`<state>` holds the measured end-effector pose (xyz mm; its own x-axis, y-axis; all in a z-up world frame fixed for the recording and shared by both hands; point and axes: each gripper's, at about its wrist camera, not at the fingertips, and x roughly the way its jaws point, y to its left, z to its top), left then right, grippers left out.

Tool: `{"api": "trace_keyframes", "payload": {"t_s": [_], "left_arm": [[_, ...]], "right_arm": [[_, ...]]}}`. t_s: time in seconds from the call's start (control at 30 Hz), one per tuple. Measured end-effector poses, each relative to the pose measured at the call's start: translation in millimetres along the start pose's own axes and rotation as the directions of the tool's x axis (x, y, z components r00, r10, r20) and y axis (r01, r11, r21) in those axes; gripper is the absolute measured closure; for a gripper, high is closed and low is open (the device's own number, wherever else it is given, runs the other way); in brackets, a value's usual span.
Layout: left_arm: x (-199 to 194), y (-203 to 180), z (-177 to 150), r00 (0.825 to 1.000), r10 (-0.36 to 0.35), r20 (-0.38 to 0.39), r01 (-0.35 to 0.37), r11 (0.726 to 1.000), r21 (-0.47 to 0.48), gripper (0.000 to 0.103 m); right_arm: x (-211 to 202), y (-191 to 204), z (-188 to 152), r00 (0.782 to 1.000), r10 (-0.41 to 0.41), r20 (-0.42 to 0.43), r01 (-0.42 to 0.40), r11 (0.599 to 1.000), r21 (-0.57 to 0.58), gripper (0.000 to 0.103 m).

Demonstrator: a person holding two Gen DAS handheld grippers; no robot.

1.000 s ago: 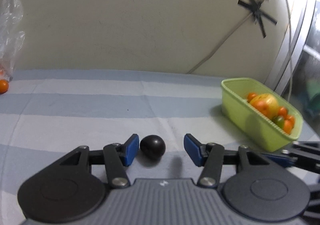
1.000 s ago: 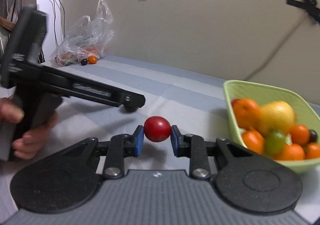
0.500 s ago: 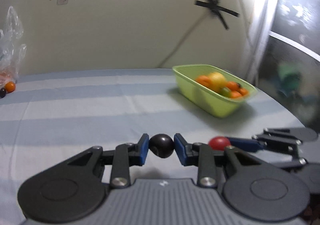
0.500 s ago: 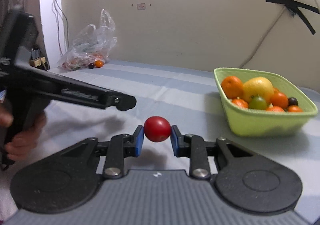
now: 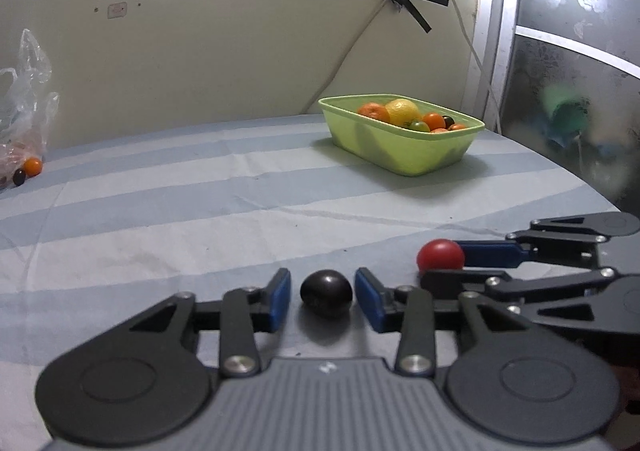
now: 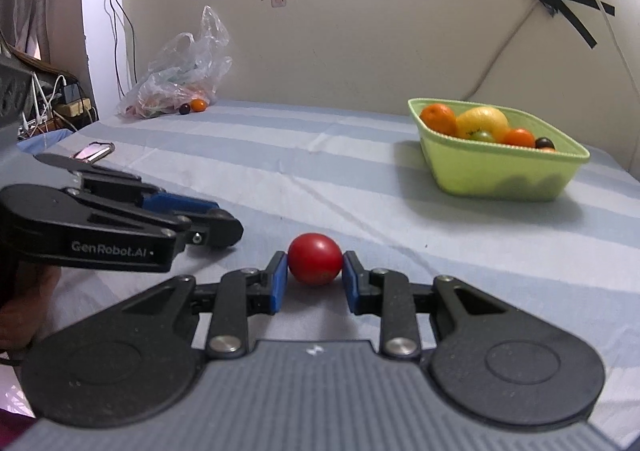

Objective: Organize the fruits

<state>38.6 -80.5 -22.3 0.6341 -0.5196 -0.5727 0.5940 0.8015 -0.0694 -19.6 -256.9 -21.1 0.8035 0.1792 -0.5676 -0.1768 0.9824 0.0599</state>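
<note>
A dark round fruit (image 5: 326,293) lies on the striped cloth between the blue pads of my left gripper (image 5: 322,283). Its jaws are opening and a small gap shows on each side of the fruit. Just to its right, my right gripper (image 5: 442,265) is shut on a red tomato (image 5: 440,254). In the right wrist view the pads press both sides of the red tomato (image 6: 315,264), held low over the cloth by my right gripper (image 6: 315,279). My left gripper (image 6: 224,221) reaches in from the left. The green basket (image 6: 496,175) of oranges, a lemon and small tomatoes stands farther back on the right.
The green basket (image 5: 404,161) stands near the wall. A clear plastic bag (image 6: 180,71) lies at the far left with an orange fruit (image 6: 198,104) and a small dark one beside it. A phone (image 6: 94,151) lies near the left edge. A hand (image 6: 24,303) holds the left gripper.
The left gripper shut on the dark fruit, moved with it, and now its pads stand apart from it. Both views drew back from the basket. The right gripper kept the red tomato.
</note>
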Motion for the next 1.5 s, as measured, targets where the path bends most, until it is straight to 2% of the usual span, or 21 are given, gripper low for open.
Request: {"api": "trace_keyframes", "payload": {"t_s": [0.07,0.1,0.17,0.3,0.53,0.63,0.7,0.8,0.87,0.97,1.07,1.2,1.27,1.33,1.37,1.4,1.43,1.5], "left_arm": [[0,1,0,1.000,-0.001,-0.002,0.001,1.000,-0.006,0.061],[1,1,0,1.000,-0.001,-0.001,0.001,1.000,-0.005,0.059],[2,-1,0,1.000,0.007,-0.001,-0.007,1.000,0.010,0.058],[4,-7,-1,1.000,0.025,-0.001,-0.024,0.999,0.046,0.055],[6,-5,0,1.000,0.023,0.000,-0.023,0.999,0.044,0.055],[3,-5,-1,0.997,0.077,0.025,-0.077,0.996,0.033,0.052],[-3,-4,-2,0.994,0.092,0.058,-0.094,0.995,0.028,0.046],[-13,-8,-7,0.982,0.152,0.112,-0.159,0.985,0.061,0.040],[-19,-11,-8,0.976,0.172,0.135,-0.185,0.978,0.091,0.039],[-23,-11,-11,0.976,0.184,0.113,-0.196,0.975,0.104,0.039],[-39,-7,-23,0.977,0.185,0.104,-0.191,0.980,0.060,0.039],[-80,3,-53,0.959,0.231,0.165,-0.219,0.972,-0.089,0.039],[-94,7,-52,0.935,0.289,0.207,-0.274,0.957,-0.099,0.039],[-106,11,-38,0.903,0.330,0.274,-0.317,0.944,-0.091,0.034],[-109,14,-27,0.894,0.333,0.300,-0.326,0.942,-0.076,0.021],[-110,17,-17,0.882,0.342,0.324,-0.338,0.938,-0.073,0.014],[-108,18,-6,0.867,0.353,0.352,-0.351,0.934,-0.072,0.013],[-97,17,12,0.855,0.338,0.393,-0.350,0.936,-0.044,0.012]], "right_arm": [[-2,1,-2,1.000,0.000,0.007,0.000,1.000,-0.006,0.069],[-1,0,-3,1.000,0.005,0.003,-0.005,1.000,-0.004,0.064],[-1,0,-3,1.000,0.007,0.000,-0.007,1.000,0.001,0.060],[0,1,-3,1.000,0.011,-0.004,-0.011,1.000,-0.001,0.057],[-1,1,-4,1.000,0.018,-0.006,-0.018,1.000,0.000,0.055],[-1,1,-4,1.000,0.021,-0.006,-0.021,1.000,0.000,0.054],[-2,2,-4,1.000,0.018,-0.003,-0.018,1.000,-0.001,0.054],[-3,2,-5,1.000,0.017,0.002,-0.017,1.000,-0.004,0.054],[-4,2,-5,1.000,0.021,0.003,-0.021,1.000,-0.003,0.054],[-4,2,-5,1.000,0.024,0.003,-0.024,1.000,0.000,0.054],[-5,1,-5,1.000,0.024,0.006,-0.024,1.000,0.001,0.054],[-7,3,-6,0.999,0.028,0.017,-0.028,1.000,-0.004,0.054],[-6,2,-5,0.999,0.033,0.012,-0.033,0.999,0.002,0.054],[-4,0,-4,0.999,0.041,0.000,-0.041,0.999,0.011,0.054],[-3,0,-4,0.999,0.043,-0.004,-0.043,0.999,0.015,0.054],[-3,0,-4,0.999,0.045,-0.004,-0.045,0.999,0.015,0.053],[-4,0,-4,0.999,0.044,-0.003,-0.044,0.999,0.012,0.053],[-4,0,-4,0.999,0.037,0.001,-0.037,0.999,0.007,0.053]]}}
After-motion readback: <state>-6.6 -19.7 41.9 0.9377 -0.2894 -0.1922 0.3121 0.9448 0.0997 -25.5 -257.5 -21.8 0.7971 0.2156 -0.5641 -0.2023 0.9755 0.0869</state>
